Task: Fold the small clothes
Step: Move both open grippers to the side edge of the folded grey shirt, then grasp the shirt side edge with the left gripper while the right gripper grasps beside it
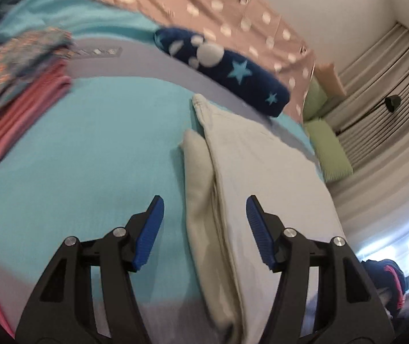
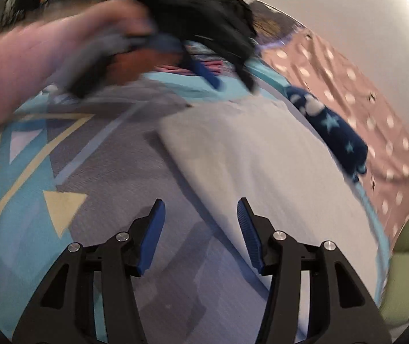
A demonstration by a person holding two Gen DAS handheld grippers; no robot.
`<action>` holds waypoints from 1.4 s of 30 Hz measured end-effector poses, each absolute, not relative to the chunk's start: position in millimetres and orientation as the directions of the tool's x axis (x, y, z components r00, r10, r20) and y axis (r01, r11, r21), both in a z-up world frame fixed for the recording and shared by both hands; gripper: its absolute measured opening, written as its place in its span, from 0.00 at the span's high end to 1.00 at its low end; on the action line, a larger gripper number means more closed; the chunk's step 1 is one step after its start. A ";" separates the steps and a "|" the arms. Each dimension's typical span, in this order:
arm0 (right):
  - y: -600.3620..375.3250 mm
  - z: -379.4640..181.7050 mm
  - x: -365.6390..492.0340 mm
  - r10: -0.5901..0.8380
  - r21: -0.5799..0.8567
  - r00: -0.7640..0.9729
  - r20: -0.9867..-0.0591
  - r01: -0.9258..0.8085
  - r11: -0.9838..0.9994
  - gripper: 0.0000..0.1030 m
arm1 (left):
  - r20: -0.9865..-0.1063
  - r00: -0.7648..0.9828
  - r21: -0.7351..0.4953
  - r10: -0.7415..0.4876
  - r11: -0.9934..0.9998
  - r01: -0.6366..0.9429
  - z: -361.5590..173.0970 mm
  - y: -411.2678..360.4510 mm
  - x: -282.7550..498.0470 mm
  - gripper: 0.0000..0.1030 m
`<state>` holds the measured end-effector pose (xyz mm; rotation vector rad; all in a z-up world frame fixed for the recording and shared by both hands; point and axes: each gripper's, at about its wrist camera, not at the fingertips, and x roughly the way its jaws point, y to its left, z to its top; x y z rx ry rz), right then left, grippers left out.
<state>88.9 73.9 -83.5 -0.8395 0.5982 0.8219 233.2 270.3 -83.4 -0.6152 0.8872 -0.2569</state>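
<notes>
We see the pale folded cloth (image 1: 250,189) lying flat on the turquoise bedspread (image 1: 89,149), its long folded edge running away from us with a narrower flap tucked along its left side. Our left gripper (image 1: 204,229) hovers over that edge with its jaws spread apart and nothing between them. Our right gripper (image 2: 200,232) sits over the near edge of the same cloth (image 2: 262,166), jaws likewise wide and empty. To the left there is a broad stretch of bare bedspread before the stack of folded clothes (image 1: 18,100). Just beyond the cloth's far end lies a navy star-print bundle (image 1: 233,71), against a pink dotted blanket (image 1: 233,14). In the right view, the left hand (image 2: 84,54) appears blurred above the patterned cover (image 2: 32,157).
</notes>
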 end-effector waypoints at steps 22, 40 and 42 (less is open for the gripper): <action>112.6 -98.3 89.9 0.328 -0.629 0.725 -0.606 -0.689 0.361 0.46 | -0.539 0.659 -0.702 -0.525 0.712 -0.007 -93.9 297.4 255.9 0.21; 145.1 -106.2 90.4 0.338 -0.686 0.774 -0.535 -0.632 0.360 0.49 | -0.545 0.607 -0.721 -0.579 0.693 0.014 -115.4 276.3 277.1 0.83; 143.3 -105.1 91.0 0.334 -0.682 0.770 -0.543 -0.637 0.360 0.49 | -0.547 0.605 -0.721 -0.579 0.693 0.012 -115.6 277.1 275.5 0.82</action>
